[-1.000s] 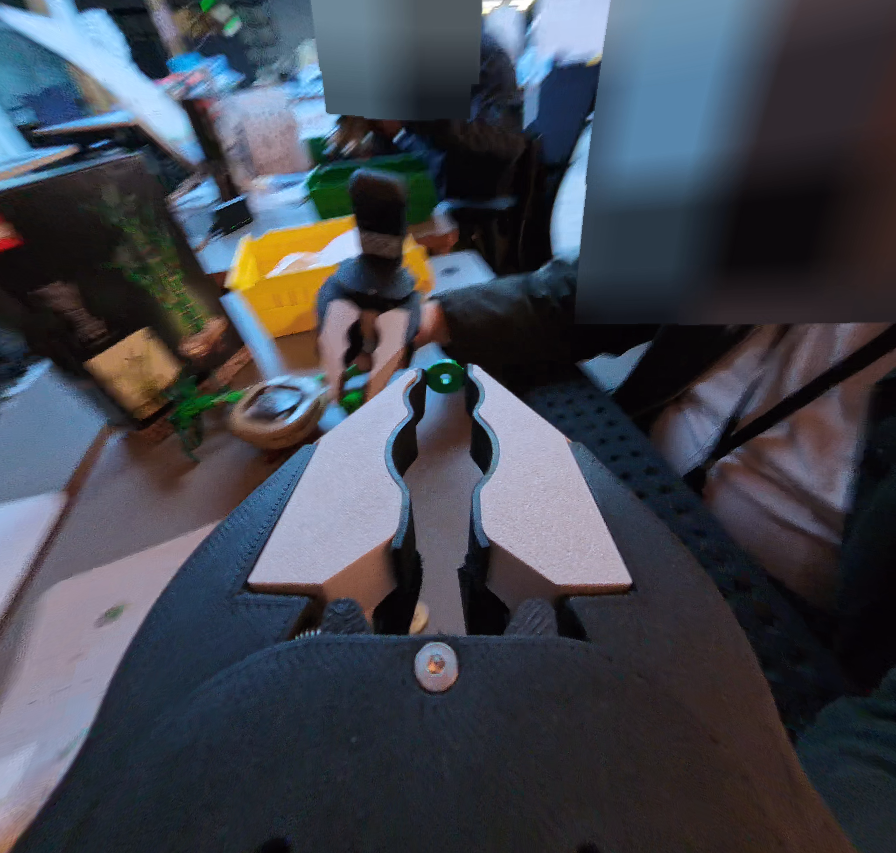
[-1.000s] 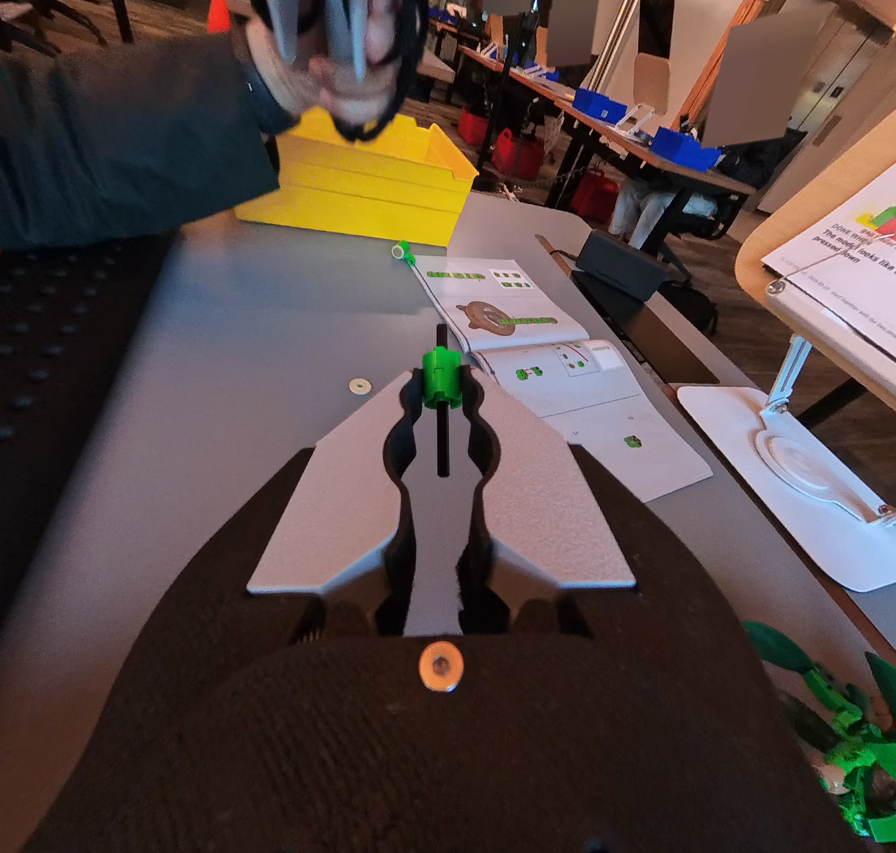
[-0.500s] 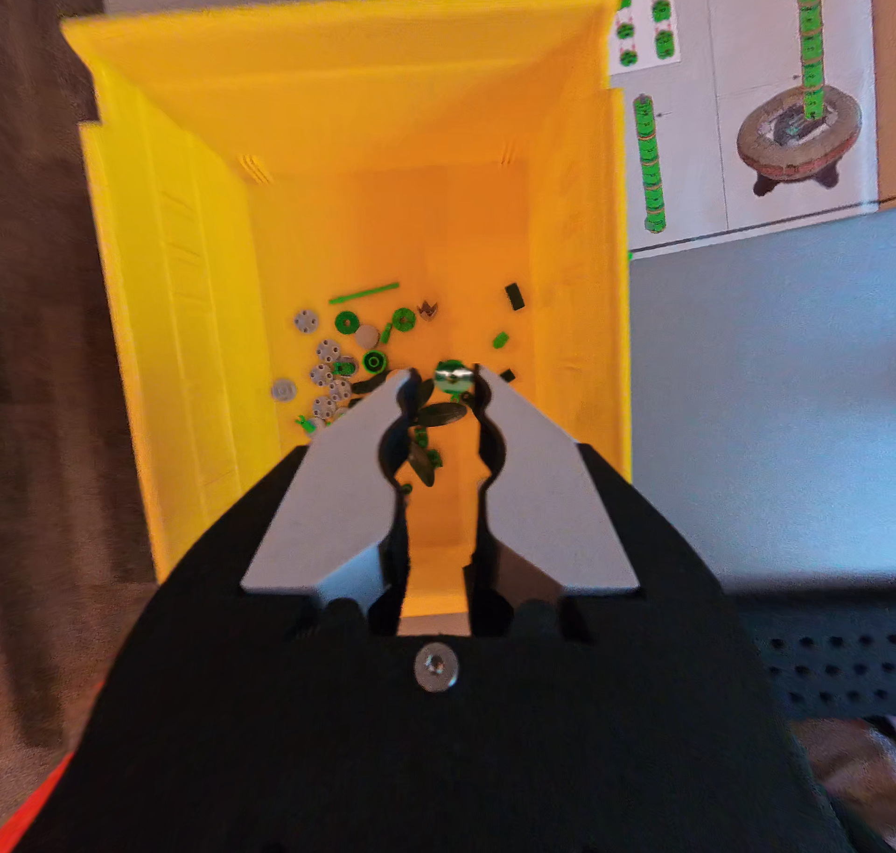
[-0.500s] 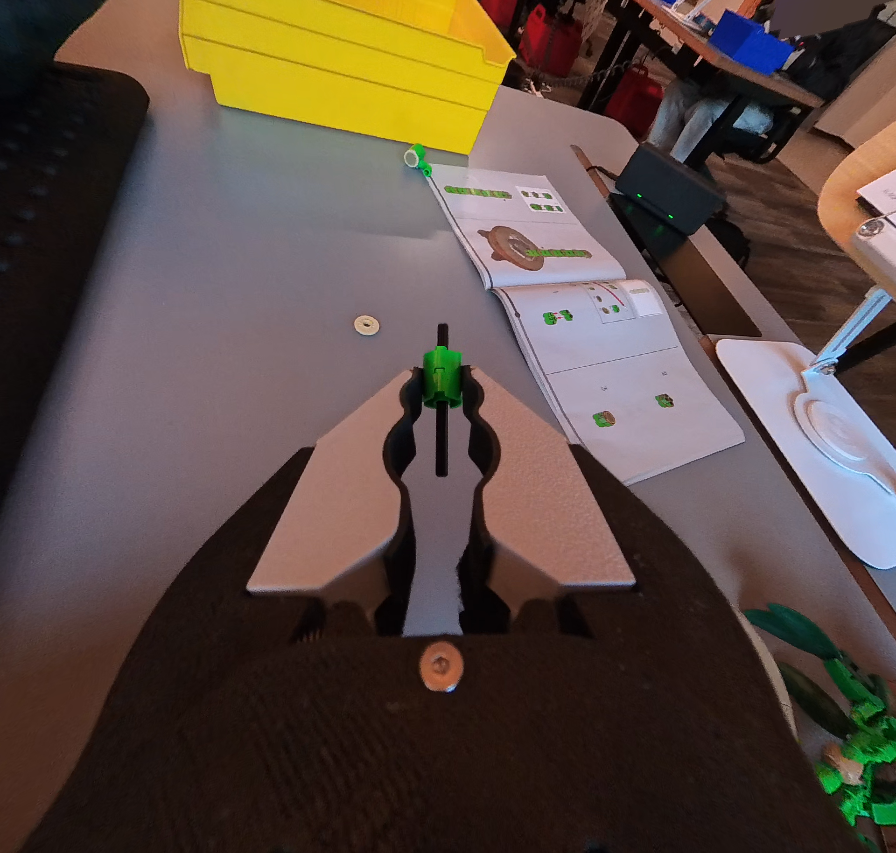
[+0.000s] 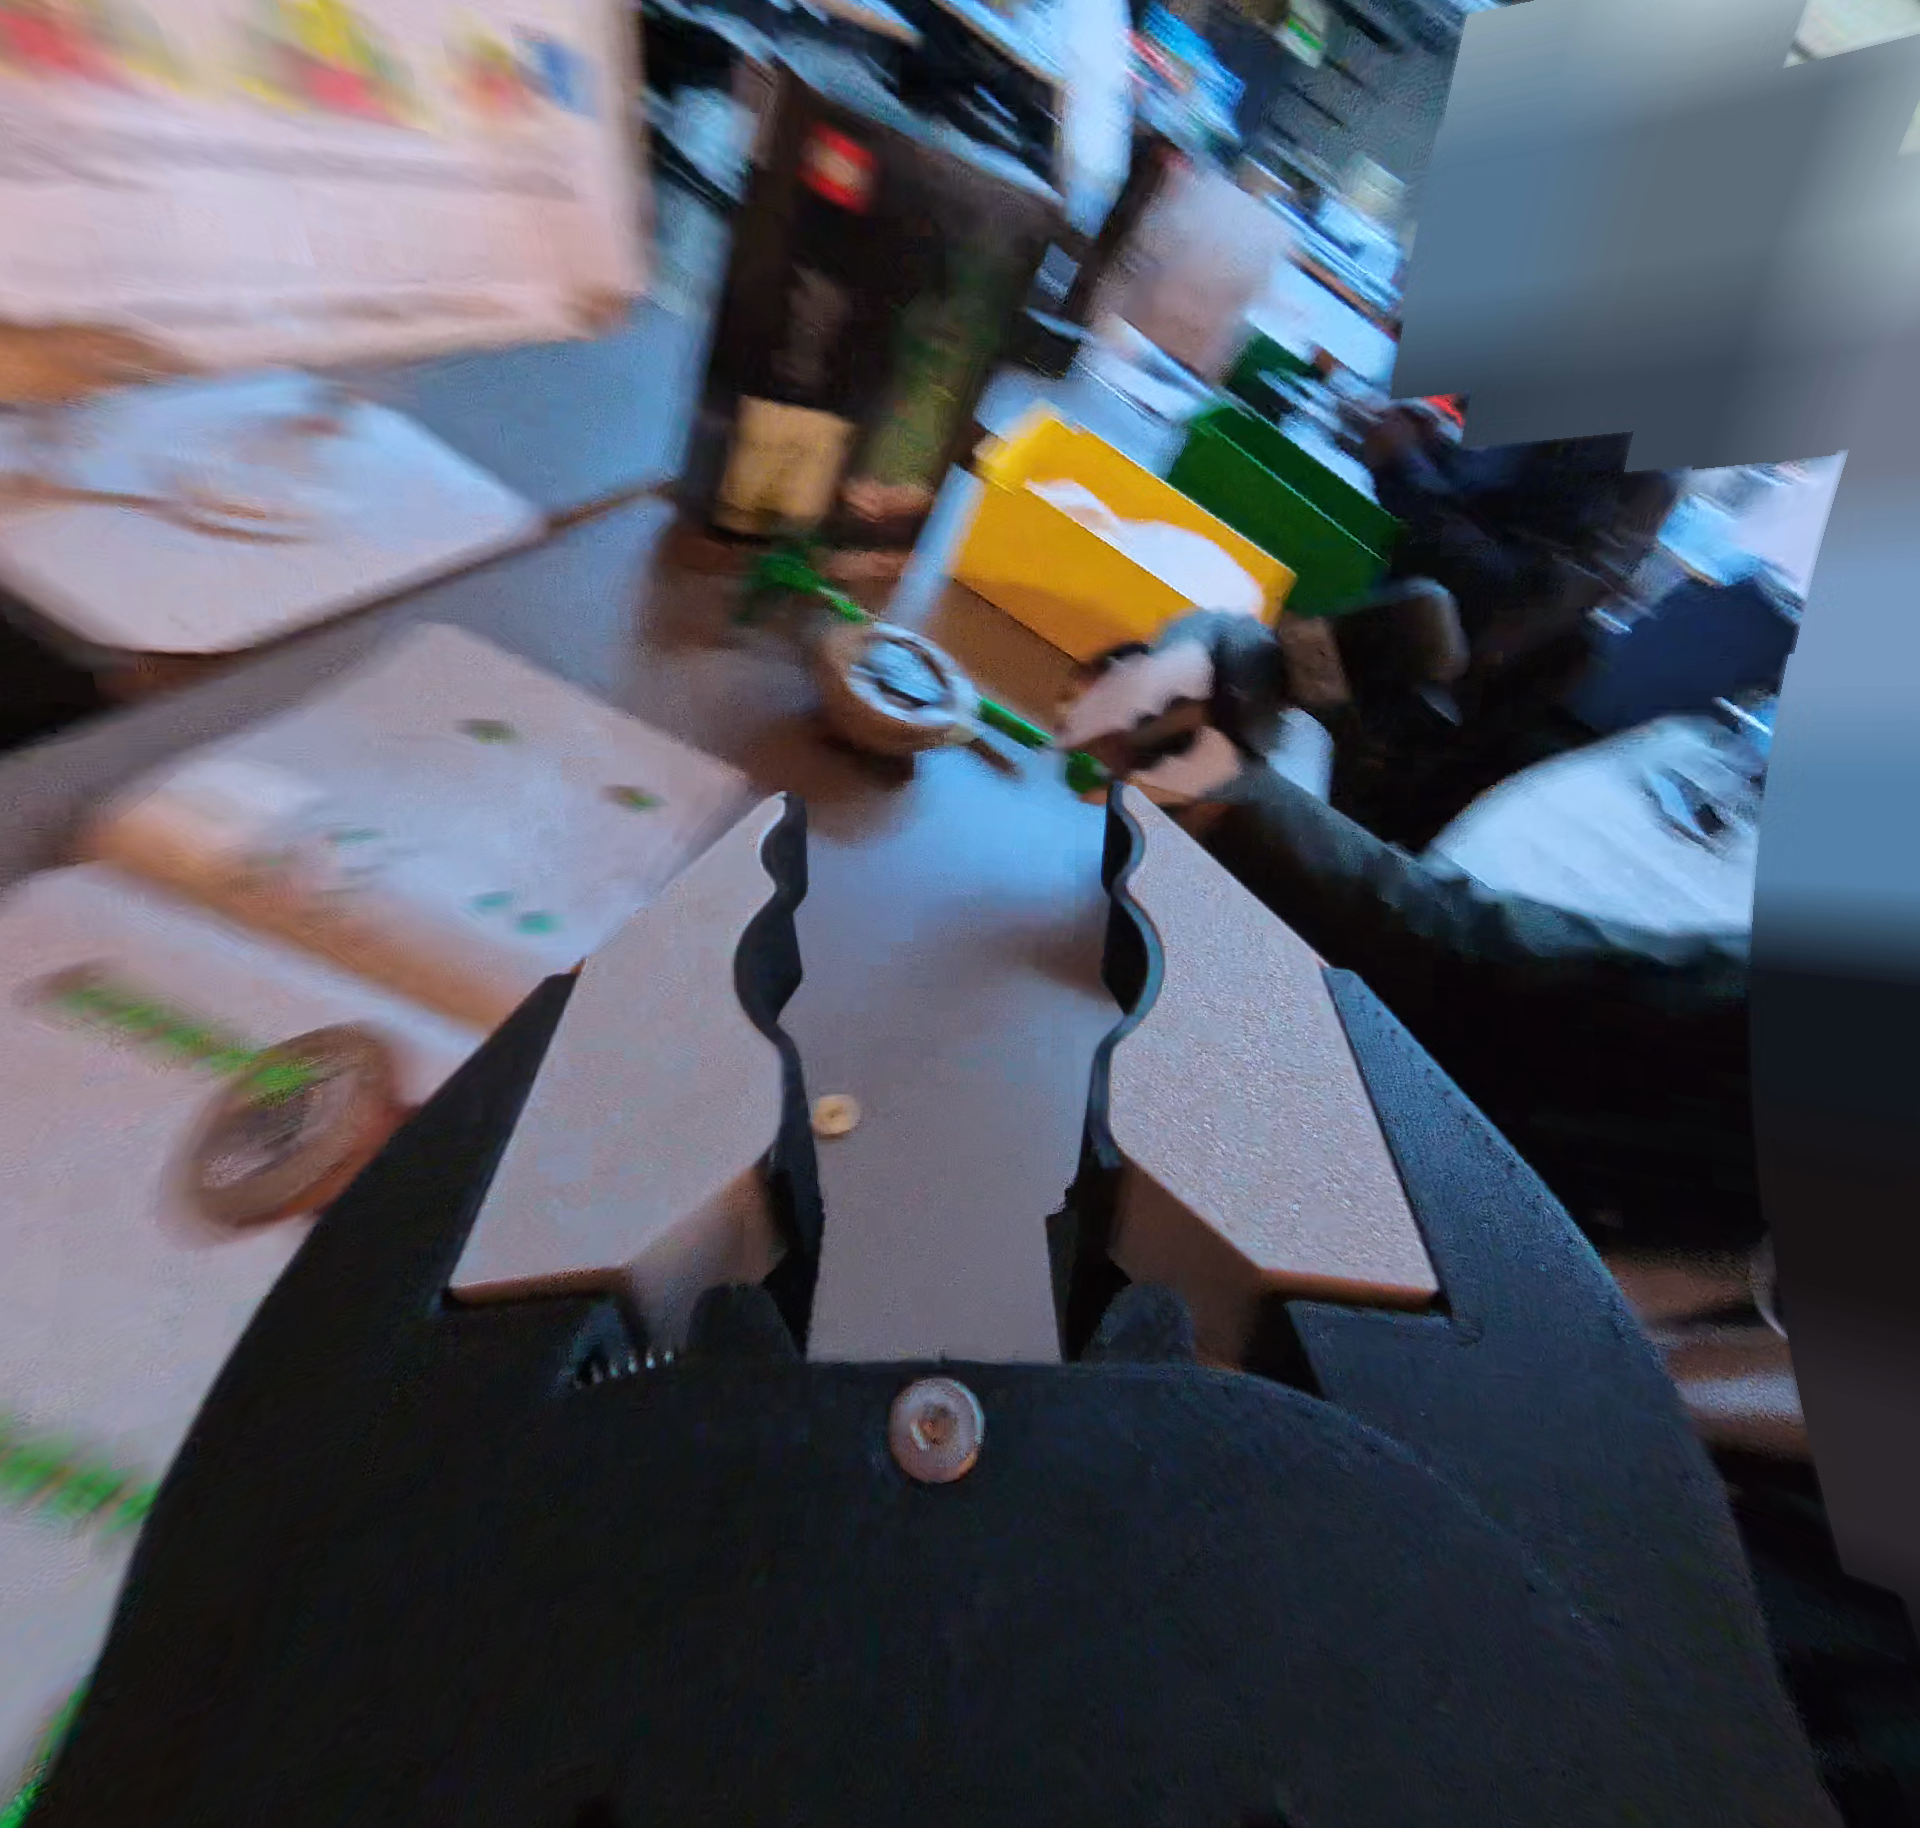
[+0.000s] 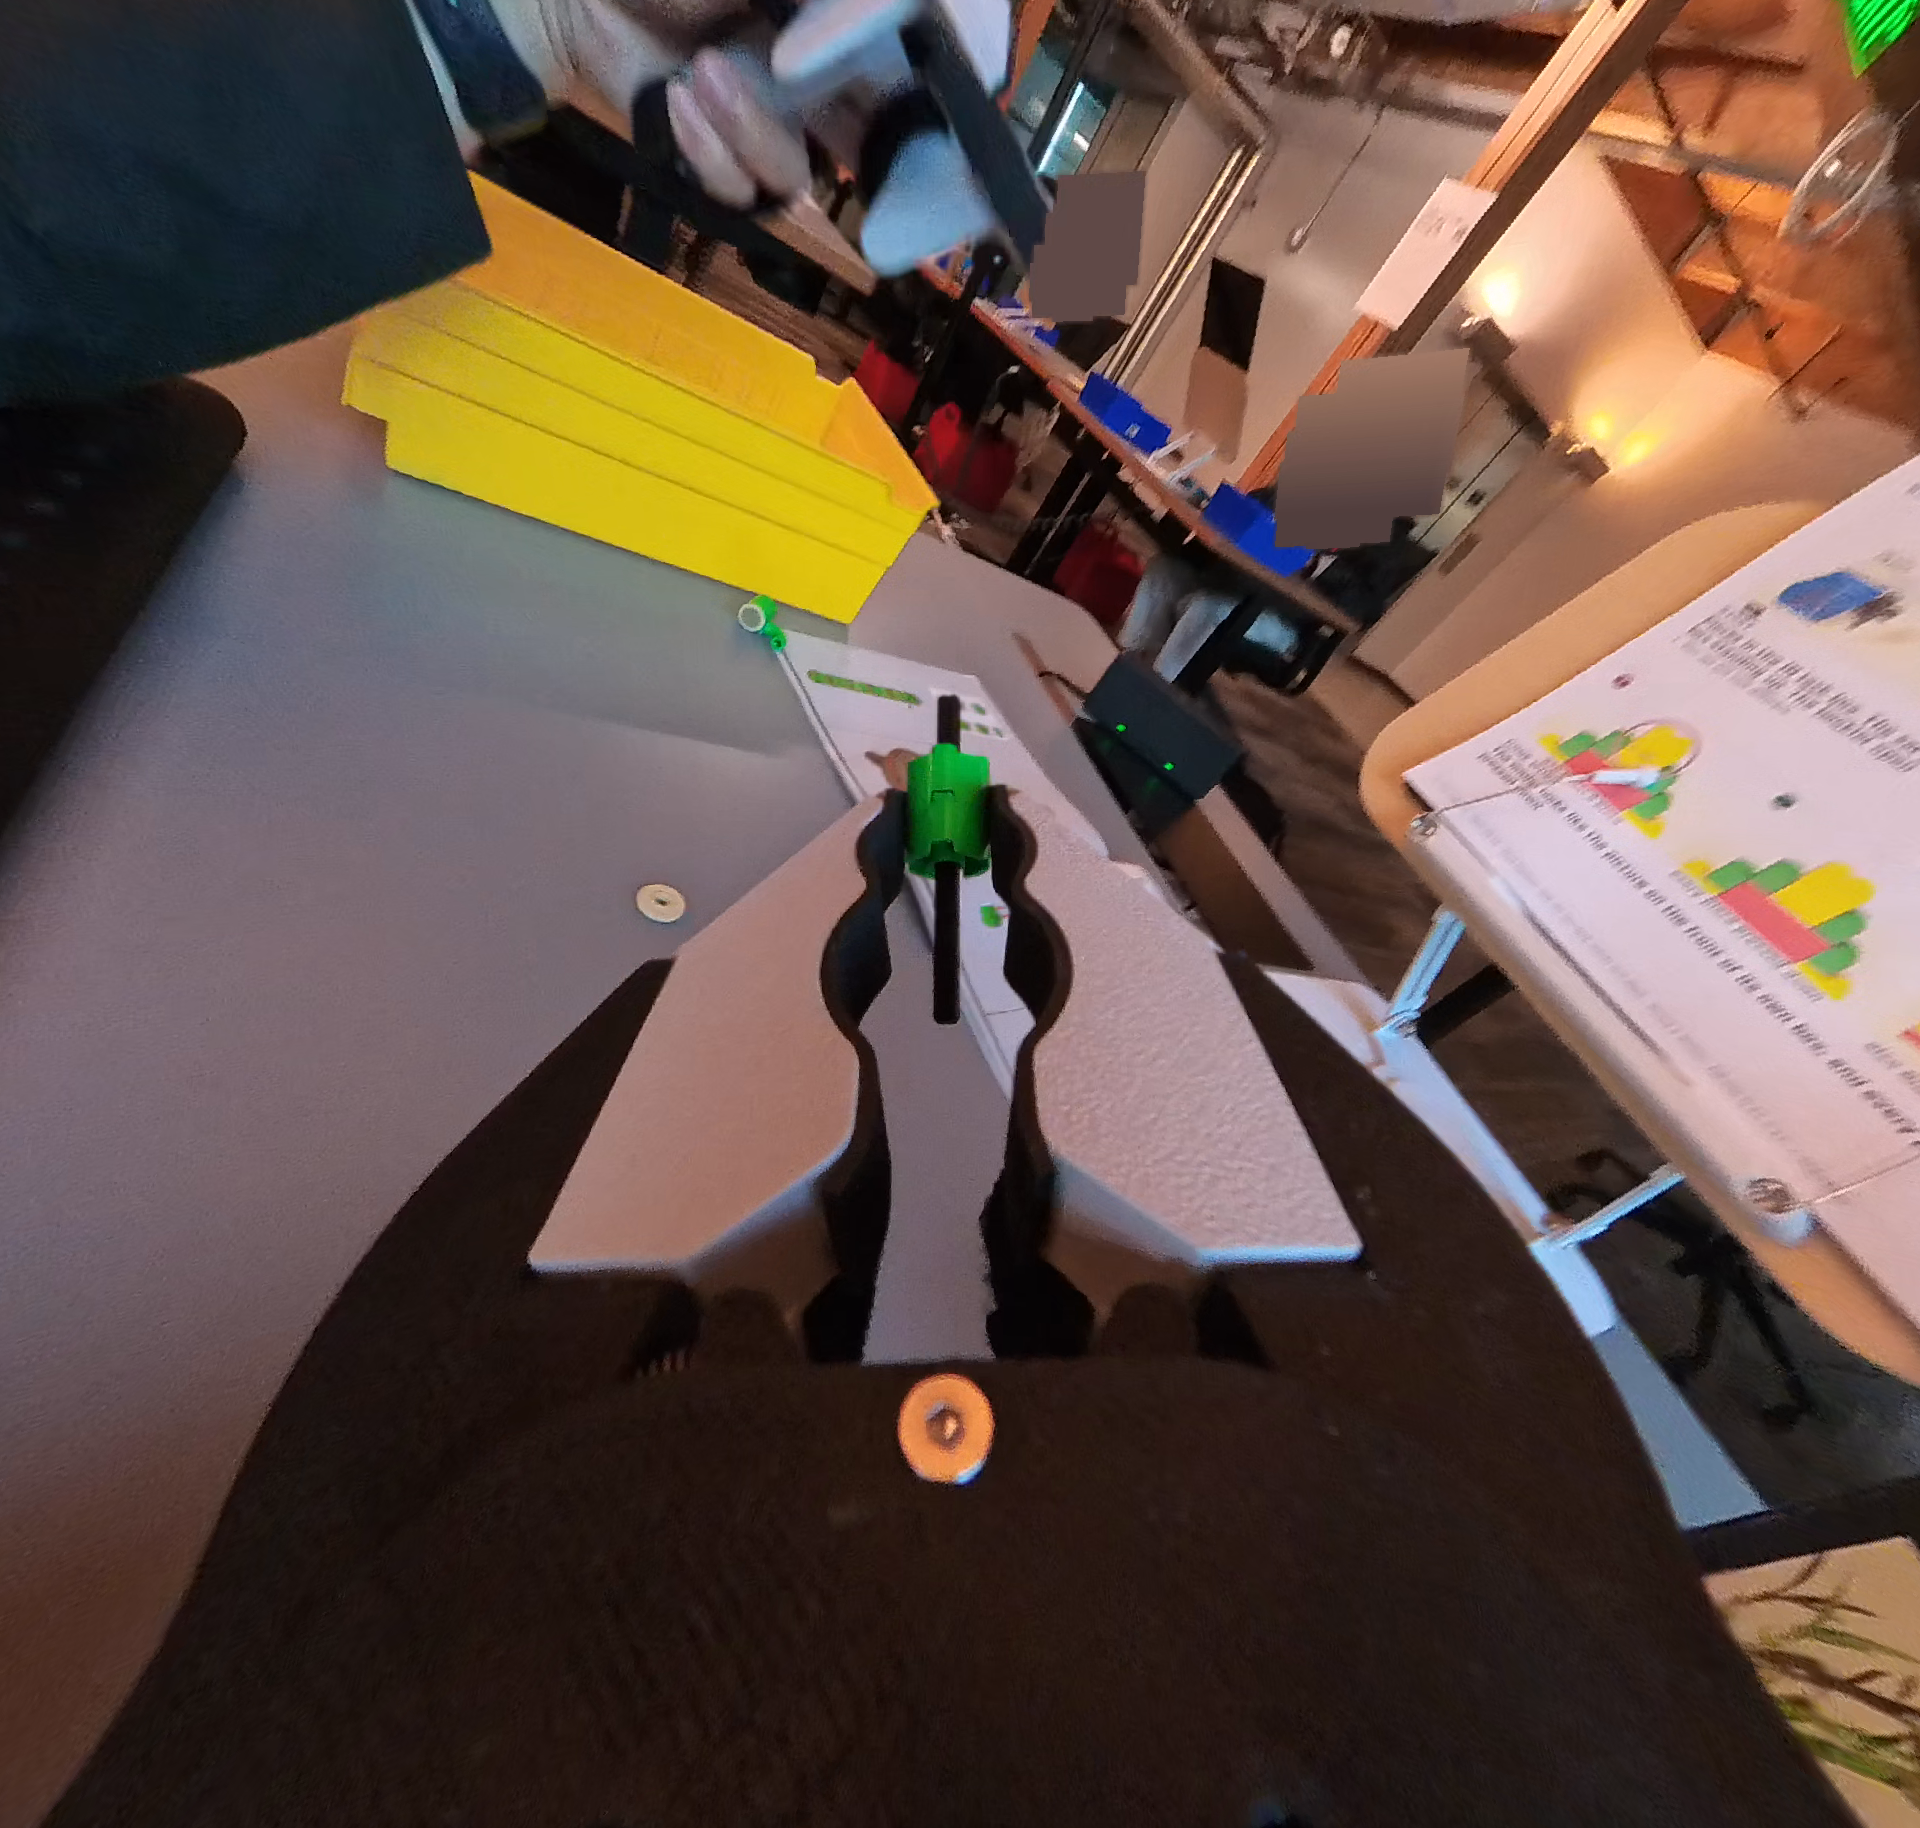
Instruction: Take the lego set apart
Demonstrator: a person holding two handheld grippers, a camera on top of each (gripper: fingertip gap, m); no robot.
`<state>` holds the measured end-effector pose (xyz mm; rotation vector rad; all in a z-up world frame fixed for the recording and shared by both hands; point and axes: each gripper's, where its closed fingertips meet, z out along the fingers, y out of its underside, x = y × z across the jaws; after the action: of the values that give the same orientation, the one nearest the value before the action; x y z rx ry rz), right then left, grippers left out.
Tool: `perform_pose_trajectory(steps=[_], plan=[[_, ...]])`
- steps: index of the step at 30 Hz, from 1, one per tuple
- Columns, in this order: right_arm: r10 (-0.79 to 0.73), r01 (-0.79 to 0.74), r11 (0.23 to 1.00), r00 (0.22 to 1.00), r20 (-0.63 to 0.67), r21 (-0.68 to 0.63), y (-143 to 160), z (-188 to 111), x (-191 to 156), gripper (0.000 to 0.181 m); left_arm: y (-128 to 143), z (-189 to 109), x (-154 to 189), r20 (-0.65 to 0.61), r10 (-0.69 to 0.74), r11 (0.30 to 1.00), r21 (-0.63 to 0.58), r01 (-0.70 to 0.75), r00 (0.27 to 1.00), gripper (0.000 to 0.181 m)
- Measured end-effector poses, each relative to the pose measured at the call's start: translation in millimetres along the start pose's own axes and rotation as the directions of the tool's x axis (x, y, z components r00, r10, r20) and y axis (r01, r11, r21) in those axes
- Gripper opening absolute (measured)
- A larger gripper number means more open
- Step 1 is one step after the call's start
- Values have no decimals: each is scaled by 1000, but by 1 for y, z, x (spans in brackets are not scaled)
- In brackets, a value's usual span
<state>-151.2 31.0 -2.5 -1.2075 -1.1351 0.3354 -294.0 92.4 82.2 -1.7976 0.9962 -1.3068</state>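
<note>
My left gripper (image 5: 951, 810) is open and empty above the grey table (image 5: 935, 947). The view is blurred by motion. Beyond it the round brown lego base (image 5: 894, 687) with green plant parts stands on the table. My right gripper (image 6: 943, 822) is shut on a green lego connector (image 6: 943, 810) threaded on a black axle (image 6: 945, 957), held above the table. It also shows far off in the left wrist view (image 5: 1143, 708), next to the base. The left gripper shows blurred at the top of the right wrist view (image 6: 873, 105).
A yellow bin (image 6: 644, 448) stands at the table's far side. A small round tan piece (image 6: 660, 902) and a green-and-white piece (image 6: 758, 617) lie loose. An open booklet (image 5: 416, 822) lies on the table. A second yellow bin (image 5: 1112, 552), a green bin (image 5: 1288, 500) and a black box (image 5: 862, 355) stand behind the base. There is about 20 centimeters between the tips of the two grippers. The small round tan piece (image 6: 660, 902) lies some 15 centimeters from my right tips, 25 centimeters from my left tips. Look for it in the left wrist view (image 5: 844, 1108) too.
My left gripper held a green round piece over the yellow bin, then opened; it is now empty and has swung away toward the base. My right gripper still holds the connector and has tilted up.
</note>
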Motion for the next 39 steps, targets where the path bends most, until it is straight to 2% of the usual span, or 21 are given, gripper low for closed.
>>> perform_pose_trajectory(steps=[2, 5, 7, 9, 12, 17, 19, 21, 26, 30, 39], plan=[[-40, 41, 999, 999, -21, 9, -3, -2, 2, 15, 24, 58, 16, -140, -38, 990, -139, 18, 989, 56], [-77, 77, 997, 997, -21, -27, 4, -1, 1, 15, 66, 126, 20, -221, -142, 952, -297, 72, 965, 56], [-92, 92, 994, 996, -10, -52, 9, 1, -1, 15, 79, 151, 24, -274, -224, 941, -311, 134, 935, 55], [-104, 103, 992, 994, -9, -78, 14, 3, -2, 15, 77, 164, 23, -314, -266, 947, -260, 186, 911, 49], [-115, 113, 987, 993, -15, -115, 20, 5, -1, 15, 76, 168, 22, -332, -224, 965, -204, 162, 916, 43], [-126, 125, 983, 992, -4, -137, 24, 8, -4, 15, 92, 174, 32, -357, -221, 953, -275, 124, 908, 43], [-130, 129, 981, 992, 4, -146, 25, 9, -5, 15, 100, 178, 33, -353, -206, 948, -303, 97, 913, 36], [-136, 135, 977, 991, 2, -166, 28, 9, -5, 15, 99, 177, 35, -363, -191, 954, -289, 84, 912, 15], [-136, 129, 974, 990, -24, -188, 34, 9, 1, 16, 95, 175, 32, -340, -101, 967, -255, 12, 935, 14], [-135, 128, 981, 990, -36, -143, 23, 8, 1, 16, 91, 173, 34, -356, -114, 970, -241, 26, 928, 14], [-120, 117, 972, 993, -5, -202, 27, 9, -1, 15, 95, 173, 32, -367, -137, 964, -262, 39, 920, 14]])
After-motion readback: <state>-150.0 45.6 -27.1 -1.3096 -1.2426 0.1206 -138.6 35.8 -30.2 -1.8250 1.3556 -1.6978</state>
